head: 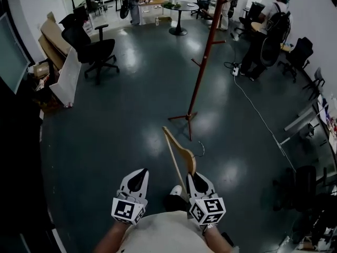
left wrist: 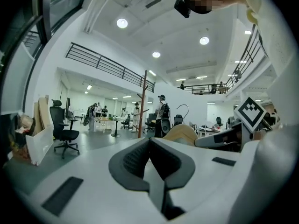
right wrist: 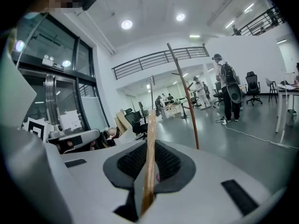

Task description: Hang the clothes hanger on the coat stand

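Note:
A wooden clothes hanger (head: 178, 152) with a metal hook (head: 201, 151) is held in my right gripper (head: 199, 179), which is shut on it; in the right gripper view the hanger's bar (right wrist: 150, 157) runs up between the closed pads. My left gripper (head: 138, 179) is beside it at the left, shut with nothing in it; its pads (left wrist: 150, 158) meet in the left gripper view, where the hanger (left wrist: 182, 133) shows to the right. The reddish-brown coat stand (head: 206, 50) rises ahead on the dark floor, its feet (head: 187, 119) just beyond the hanger's tip. It also appears as a thin pole (right wrist: 184, 94).
A black office chair (head: 90, 50) and leaning cardboard and white boards (head: 64, 73) are at the left. A person with a backpack (head: 269, 30) stands at the far right near a white cable (head: 259, 112). A round table (head: 179, 13) and more people are at the back.

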Action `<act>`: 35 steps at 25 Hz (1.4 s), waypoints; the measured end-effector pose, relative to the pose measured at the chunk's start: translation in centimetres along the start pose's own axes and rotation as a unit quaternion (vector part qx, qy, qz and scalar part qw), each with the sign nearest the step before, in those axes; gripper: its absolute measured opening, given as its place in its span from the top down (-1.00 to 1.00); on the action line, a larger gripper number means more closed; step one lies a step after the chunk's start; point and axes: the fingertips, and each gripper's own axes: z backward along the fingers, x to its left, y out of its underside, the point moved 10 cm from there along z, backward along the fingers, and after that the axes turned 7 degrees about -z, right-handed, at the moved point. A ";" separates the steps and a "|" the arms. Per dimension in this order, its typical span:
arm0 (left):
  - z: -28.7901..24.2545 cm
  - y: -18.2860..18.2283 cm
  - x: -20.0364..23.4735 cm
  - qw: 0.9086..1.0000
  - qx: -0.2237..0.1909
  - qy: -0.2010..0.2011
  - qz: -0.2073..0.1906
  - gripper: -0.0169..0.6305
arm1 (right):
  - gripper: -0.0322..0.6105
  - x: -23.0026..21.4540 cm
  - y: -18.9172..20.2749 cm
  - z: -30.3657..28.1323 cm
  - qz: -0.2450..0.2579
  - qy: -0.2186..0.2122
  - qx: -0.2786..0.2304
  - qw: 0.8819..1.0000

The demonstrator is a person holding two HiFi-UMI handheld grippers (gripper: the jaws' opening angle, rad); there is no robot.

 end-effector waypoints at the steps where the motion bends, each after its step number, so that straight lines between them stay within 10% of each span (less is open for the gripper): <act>1: -2.1 -0.7 -0.1 1.000 -0.010 0.003 -0.006 0.91 | 0.69 -1.3 -1.2 -1.2 0.001 -0.005 0.001 1.000; 14: -17.1 -5.0 3.9 0.998 -0.035 -0.029 0.039 0.91 | 0.69 -8.1 -11.7 -12.4 0.012 -0.007 0.006 1.000; 35: -45.5 -8.5 26.9 0.982 -0.047 0.178 0.041 0.91 | 0.69 -8.2 -21.8 -37.8 -0.019 0.142 -0.014 0.990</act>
